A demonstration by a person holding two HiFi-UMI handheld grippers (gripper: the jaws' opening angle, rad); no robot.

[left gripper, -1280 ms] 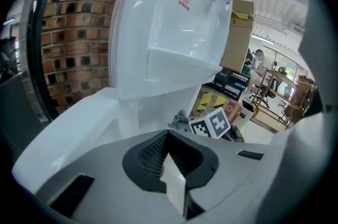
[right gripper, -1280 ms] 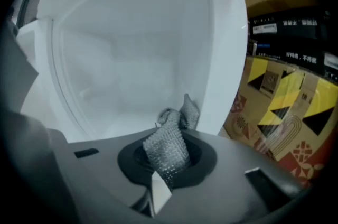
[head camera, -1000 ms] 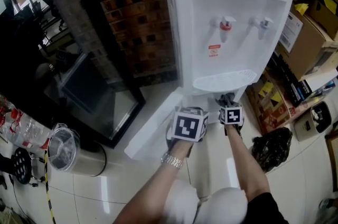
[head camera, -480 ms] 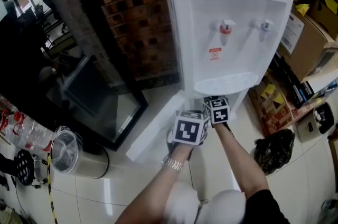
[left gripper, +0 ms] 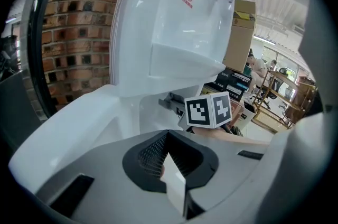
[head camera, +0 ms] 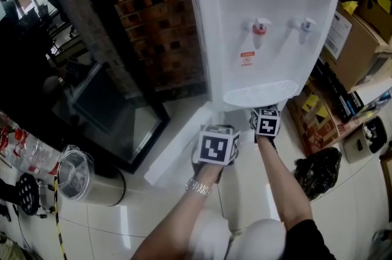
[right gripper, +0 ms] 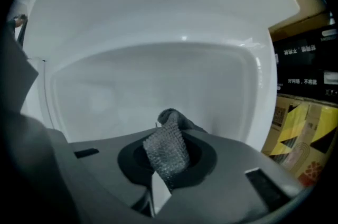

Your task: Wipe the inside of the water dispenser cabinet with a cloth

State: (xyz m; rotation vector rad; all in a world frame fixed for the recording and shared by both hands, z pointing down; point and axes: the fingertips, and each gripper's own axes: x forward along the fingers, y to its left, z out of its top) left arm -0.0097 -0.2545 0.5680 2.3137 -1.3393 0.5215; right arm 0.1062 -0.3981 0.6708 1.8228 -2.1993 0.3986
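Brick wall [head camera: 153,19] and pale floor tiles frame the scene, with a metal bin [head camera: 76,174] far left. Next comes the cabinet door [head camera: 174,148], swung open low on the white water dispenser [head camera: 269,1]. The left gripper [left gripper: 170,167] hangs beside that door with its jaws together on nothing. To its right, the right gripper [right gripper: 162,173] reaches into the cabinet [right gripper: 158,75] under the drip tray, clamped on a grey mesh cloth [right gripper: 168,146] whose free end pokes towards the white back wall; whether it touches is unclear. To wipe well, I would press the cloth flat on the wall and sweep edge to edge, into the corners. Half a second ago the right gripper sat just beside the left one; it has since swung rightward. Cardboard boxes [head camera: 358,38] stand far right.
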